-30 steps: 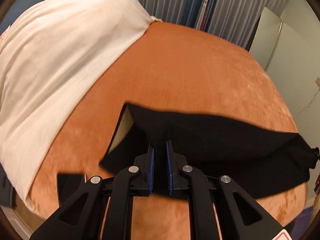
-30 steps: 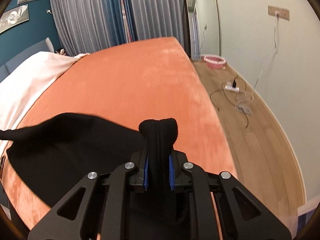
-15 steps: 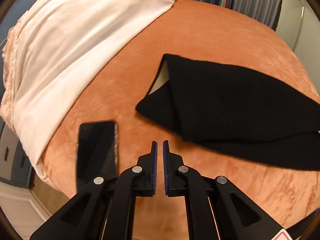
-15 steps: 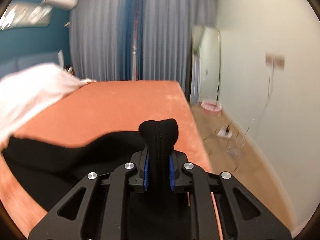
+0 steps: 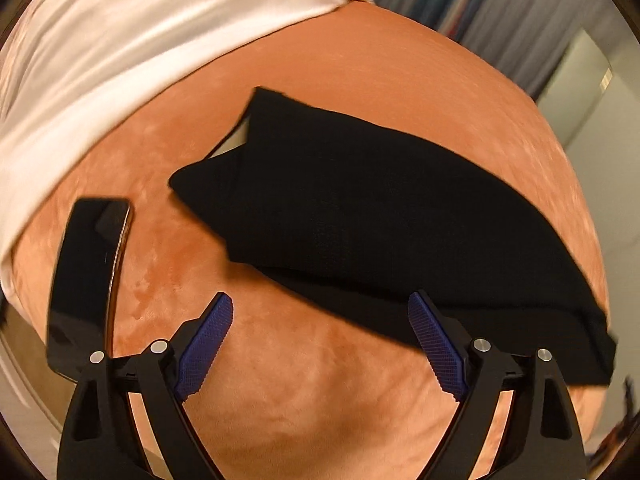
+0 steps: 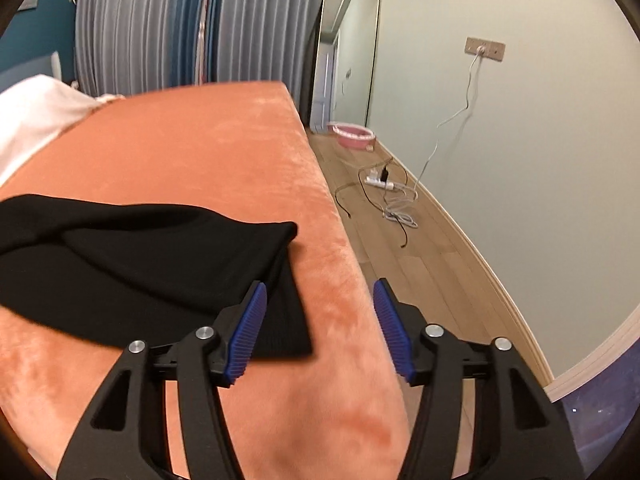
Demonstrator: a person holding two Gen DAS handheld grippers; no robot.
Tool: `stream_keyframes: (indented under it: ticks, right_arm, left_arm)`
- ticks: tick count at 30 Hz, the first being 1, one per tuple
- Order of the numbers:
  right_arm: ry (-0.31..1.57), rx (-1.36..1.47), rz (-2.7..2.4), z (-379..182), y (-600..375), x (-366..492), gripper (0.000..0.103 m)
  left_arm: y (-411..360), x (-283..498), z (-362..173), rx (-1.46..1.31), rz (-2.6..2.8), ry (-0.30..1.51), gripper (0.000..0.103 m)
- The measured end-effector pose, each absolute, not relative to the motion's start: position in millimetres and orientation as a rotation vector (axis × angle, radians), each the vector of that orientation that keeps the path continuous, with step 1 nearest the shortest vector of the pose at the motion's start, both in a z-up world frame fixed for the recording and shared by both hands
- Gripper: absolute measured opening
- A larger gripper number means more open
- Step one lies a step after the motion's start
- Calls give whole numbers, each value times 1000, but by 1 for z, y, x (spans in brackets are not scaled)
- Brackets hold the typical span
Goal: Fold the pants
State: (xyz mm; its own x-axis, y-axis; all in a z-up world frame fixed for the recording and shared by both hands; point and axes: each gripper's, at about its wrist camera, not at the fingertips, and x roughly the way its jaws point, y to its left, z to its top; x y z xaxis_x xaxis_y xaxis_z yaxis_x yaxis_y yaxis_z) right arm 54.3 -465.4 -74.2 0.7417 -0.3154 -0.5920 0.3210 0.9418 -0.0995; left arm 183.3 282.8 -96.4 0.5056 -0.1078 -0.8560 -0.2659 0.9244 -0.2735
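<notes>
**Technician:** Confirm the work surface and the room.

**Supervisor:** You are working on an orange plush bed cover. A white sheet covers its far left portion. A black phone lies screen-up on the cover near the left edge, well apart from the garment. Your right wrist view shows grey and blue curtains behind the bed, a mirror leaning at the wall, a pink basin on the wooden floor, and a power strip with loose cables running up to a wall socket.

**Technician:** Where are the pants?

**Supervisor:** The black pants lie folded on the cover in a long flat band. Neither claw holds them. In the right wrist view one folded end sits near the right edge of the bed.

**Technician:** State of each claw?

**Supervisor:** Your left gripper points steeply down at the cover. Its jaws are opening and stand spread wide, with bare cover between them. Its right finger overlaps the near edge of the pants in the view; contact cannot be confirmed. Your right gripper is angled lower toward the bed's right edge. Its jaws are opening, about half spread. The corner of the pants lies under the left finger, and nothing is pinched.
</notes>
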Motion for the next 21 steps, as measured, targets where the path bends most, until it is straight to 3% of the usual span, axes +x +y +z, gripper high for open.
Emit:
stream_keyframes:
  ticks: [5, 6, 7, 8, 9, 12, 18, 21]
  right_arm:
    - [638, 65, -332, -73, -429, 32, 56]
    - [643, 77, -324, -75, -422, 31, 56]
    - [649, 82, -313, -76, -412, 32, 56]
    - [650, 83, -309, -77, -407, 32, 56]
    - [655, 81, -301, -78, -398, 34, 56]
    - [662, 57, -277, -78, -370, 39, 64]
    - [653, 35, -220, -72, -332, 53, 66]
    - [676, 50, -231, -85, -329, 62, 71]
  left_arm:
    - [314, 204, -115, -604, 87, 1076, 82]
    - [315, 209, -119, -620, 80, 1086, 71]
    - [315, 216, -124, -620, 67, 1105, 46]
    - [314, 221, -127, -611, 65, 1120, 31]
    - [312, 226, -130, -609, 48, 1133, 3]
    - [303, 238, -120, -522, 34, 1135, 4]
    - [337, 253, -63, -405, 29, 1070, 6]
    - [349, 261, -78, -269, 154, 1142, 6]
